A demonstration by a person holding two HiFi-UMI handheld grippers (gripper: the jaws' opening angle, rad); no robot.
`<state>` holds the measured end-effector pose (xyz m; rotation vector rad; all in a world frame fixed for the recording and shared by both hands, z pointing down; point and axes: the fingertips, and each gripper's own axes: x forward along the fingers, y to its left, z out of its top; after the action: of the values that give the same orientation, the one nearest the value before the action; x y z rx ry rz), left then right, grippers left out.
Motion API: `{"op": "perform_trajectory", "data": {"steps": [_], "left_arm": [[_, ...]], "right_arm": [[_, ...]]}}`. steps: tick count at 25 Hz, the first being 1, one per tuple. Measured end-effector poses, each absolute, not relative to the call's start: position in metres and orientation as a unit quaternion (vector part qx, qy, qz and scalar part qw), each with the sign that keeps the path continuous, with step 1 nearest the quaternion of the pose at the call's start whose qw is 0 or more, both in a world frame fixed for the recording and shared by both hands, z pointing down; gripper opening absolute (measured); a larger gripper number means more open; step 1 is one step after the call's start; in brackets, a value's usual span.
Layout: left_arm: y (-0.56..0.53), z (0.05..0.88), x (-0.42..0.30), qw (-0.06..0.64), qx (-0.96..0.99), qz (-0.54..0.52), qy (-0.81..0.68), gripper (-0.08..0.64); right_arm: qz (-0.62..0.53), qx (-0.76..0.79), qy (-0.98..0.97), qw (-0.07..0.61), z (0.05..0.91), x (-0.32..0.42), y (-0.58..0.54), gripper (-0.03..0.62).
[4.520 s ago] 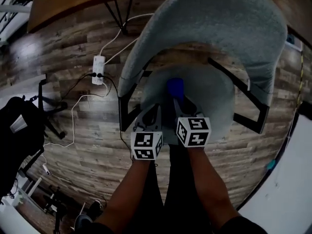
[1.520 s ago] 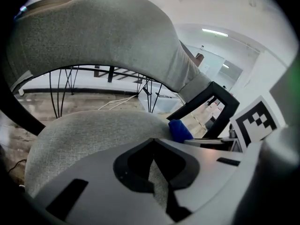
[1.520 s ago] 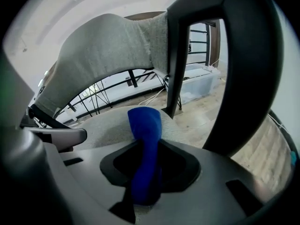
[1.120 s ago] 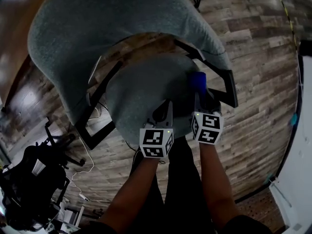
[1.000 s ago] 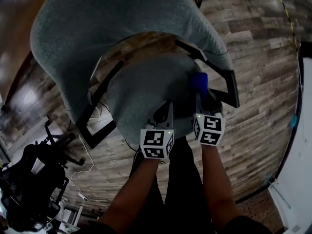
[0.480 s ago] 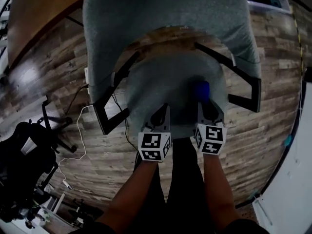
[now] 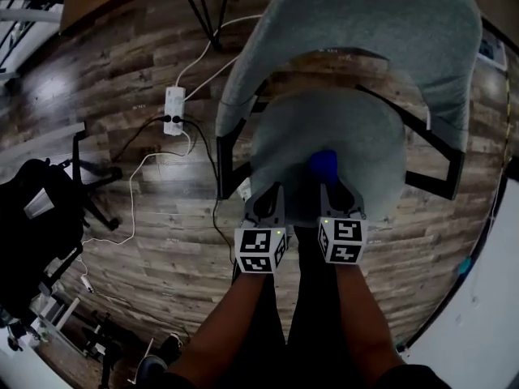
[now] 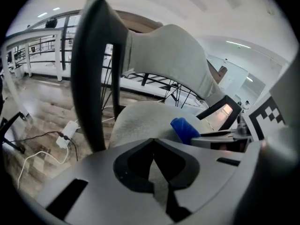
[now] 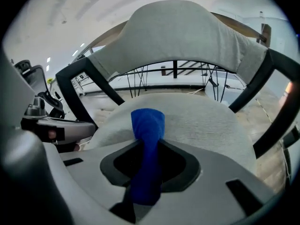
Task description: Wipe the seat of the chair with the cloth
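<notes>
Compared with half a second ago, the rolled blue cloth [image 7: 323, 166] has slid from the right side of the round padded seat [image 7: 357, 148] to its middle, and a white power strip [image 7: 173, 104] has come into sight on the brown wood-plank floor [image 7: 146, 47].

Head view: the grey fabric chair [image 7: 381, 23] has a wide curved backrest and angular black armrests [image 7: 231, 156]. Two forearms reach forward side by side. The left gripper [image 7: 268, 194] rests at the seat's front edge. The right gripper [image 7: 332, 186] points at the cloth on the seat. A black bag [image 7: 32, 225] sits at far left.

Left gripper view: the left gripper [image 8: 157, 172] has its jaws pressed together with nothing between them. Ahead lies the nubby grey seat [image 8: 140, 118], with the cloth [image 8: 185, 129] to the right, beside the right gripper [image 8: 225, 137]. One black armrest [image 8: 96, 74] rises close by on the left.

Right gripper view: the right gripper [image 9: 145, 177] is clamped on the cloth [image 9: 147, 125], whose soft folded end sticks forward, touching the seat [image 9: 206, 121]. The backrest [image 9: 178, 32] arches behind, and the left gripper [image 9: 56, 128] shows at left.
</notes>
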<state>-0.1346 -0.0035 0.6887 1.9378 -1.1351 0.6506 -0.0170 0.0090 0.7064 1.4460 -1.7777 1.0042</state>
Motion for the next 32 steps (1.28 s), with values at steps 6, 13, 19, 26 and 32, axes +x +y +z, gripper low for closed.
{"op": "perform_trajectory", "data": {"steps": [6, 13, 19, 26, 32], "left_arm": [[0.022, 0.7, -0.177, 0.402, 0.743, 0.26, -0.468, 0.003], [0.031, 0.705, -0.212, 0.403, 0.729, 0.262, -0.487, 0.003], [0.029, 0.708, -0.226, 0.403, 0.724, 0.264, -0.493, 0.003], [0.021, 0.694, -0.208, 0.41, 0.732, 0.246, -0.486, 0.003], [0.024, 0.698, -0.185, 0.403, 0.746, 0.267, -0.458, 0.003]], "right_arm": [[0.386, 0.508, -0.699, 0.323, 0.707, -0.076, 0.023, 0.103], [0.389, 0.463, -0.728, 0.324, 0.705, -0.134, 0.031, 0.103], [0.403, 0.444, -0.729, 0.331, 0.714, -0.164, 0.04, 0.103], [0.41, 0.465, -0.716, 0.321, 0.72, -0.151, 0.041, 0.103], [0.41, 0.496, -0.698, 0.313, 0.72, -0.122, 0.041, 0.103]]}}
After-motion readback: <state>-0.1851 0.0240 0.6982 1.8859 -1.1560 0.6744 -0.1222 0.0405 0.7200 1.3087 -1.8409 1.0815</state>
